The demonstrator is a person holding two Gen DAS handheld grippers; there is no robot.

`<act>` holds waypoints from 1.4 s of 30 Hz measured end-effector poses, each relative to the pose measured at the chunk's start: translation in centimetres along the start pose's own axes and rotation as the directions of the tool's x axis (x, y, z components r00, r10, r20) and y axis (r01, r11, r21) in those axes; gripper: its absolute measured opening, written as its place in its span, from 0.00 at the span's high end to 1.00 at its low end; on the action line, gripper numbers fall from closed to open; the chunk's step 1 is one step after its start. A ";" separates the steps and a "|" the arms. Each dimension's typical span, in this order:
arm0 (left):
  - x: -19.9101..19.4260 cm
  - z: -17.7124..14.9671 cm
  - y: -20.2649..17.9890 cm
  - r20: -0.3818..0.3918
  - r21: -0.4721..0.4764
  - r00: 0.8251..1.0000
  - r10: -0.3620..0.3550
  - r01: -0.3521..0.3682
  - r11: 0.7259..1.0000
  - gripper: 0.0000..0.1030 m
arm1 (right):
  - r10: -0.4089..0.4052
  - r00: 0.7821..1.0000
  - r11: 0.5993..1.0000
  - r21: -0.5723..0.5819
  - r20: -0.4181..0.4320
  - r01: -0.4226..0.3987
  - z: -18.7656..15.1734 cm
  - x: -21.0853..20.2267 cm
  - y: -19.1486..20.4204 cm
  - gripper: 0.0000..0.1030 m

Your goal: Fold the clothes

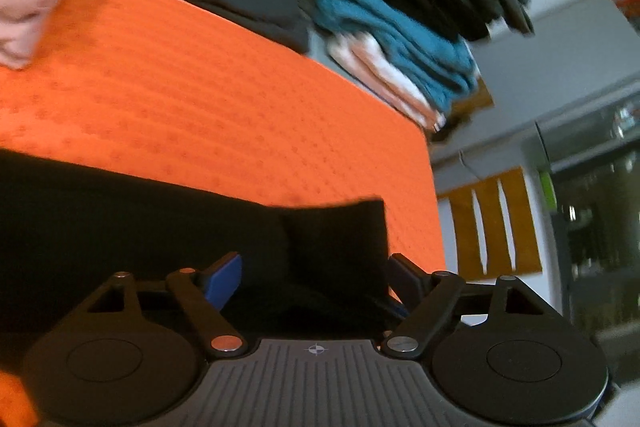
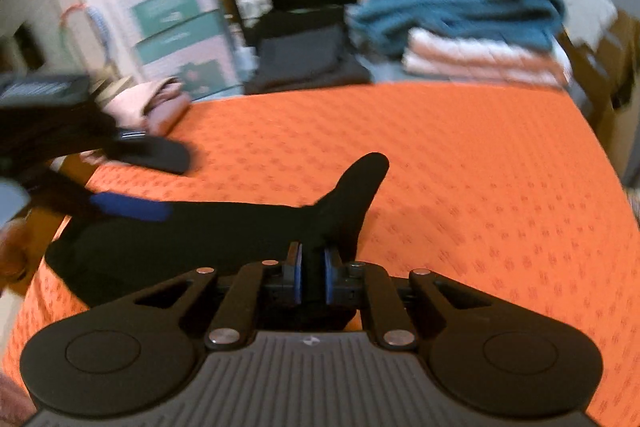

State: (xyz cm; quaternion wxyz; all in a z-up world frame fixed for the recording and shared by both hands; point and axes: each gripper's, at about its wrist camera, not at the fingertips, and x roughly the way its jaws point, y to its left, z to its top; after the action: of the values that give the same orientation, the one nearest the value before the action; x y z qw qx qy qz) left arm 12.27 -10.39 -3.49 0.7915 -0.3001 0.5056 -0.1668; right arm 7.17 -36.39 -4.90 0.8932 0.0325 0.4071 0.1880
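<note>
A black garment (image 2: 224,231) lies on the orange bedspread (image 2: 460,163) near its front edge, with one narrow end (image 2: 360,183) pointing up and away. My right gripper (image 2: 312,277) is shut on the garment's near edge. My left gripper (image 1: 316,281) is open, its blue-padded fingers (image 1: 224,281) wide apart on either side of the same black garment (image 1: 160,227). The left gripper also shows at the left in the right wrist view (image 2: 132,207), over the garment's other end.
Folded stacks lie along the bed's far side: teal, pink-and-white and black clothes (image 2: 472,23), a dark grey pile (image 2: 304,63) and a pink garment (image 2: 156,103). Boxes (image 2: 176,15) stand behind. The bed's right edge (image 1: 432,187) drops off to the floor.
</note>
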 end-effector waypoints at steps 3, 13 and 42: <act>0.9 0.1 -1.0 -0.027 0.026 1.000 -0.012 0.013 1.000 0.20 | 0.014 1.000 0.995 -0.095 0.014 -0.013 0.4 -0.5 2.0 0.88; 1.0 0.1 0.3 -0.046 0.025 0.999 0.005 -0.004 1.000 0.28 | -0.012 1.000 1.000 0.003 0.021 0.012 1.2 -0.9 0.0 0.88; 7.8 -5.3 -3.5 -0.172 0.587 0.966 0.192 -0.056 0.808 0.74 | 0.063 0.997 0.846 0.533 -0.046 -0.029 -4.4 3.6 -10.6 0.65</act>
State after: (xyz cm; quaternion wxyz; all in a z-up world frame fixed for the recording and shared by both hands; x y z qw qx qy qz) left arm 11.08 -19.11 -8.36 0.7925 0.0082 0.5352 -0.2923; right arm 9.33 -45.30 -12.61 0.8316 0.2825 0.4696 0.0904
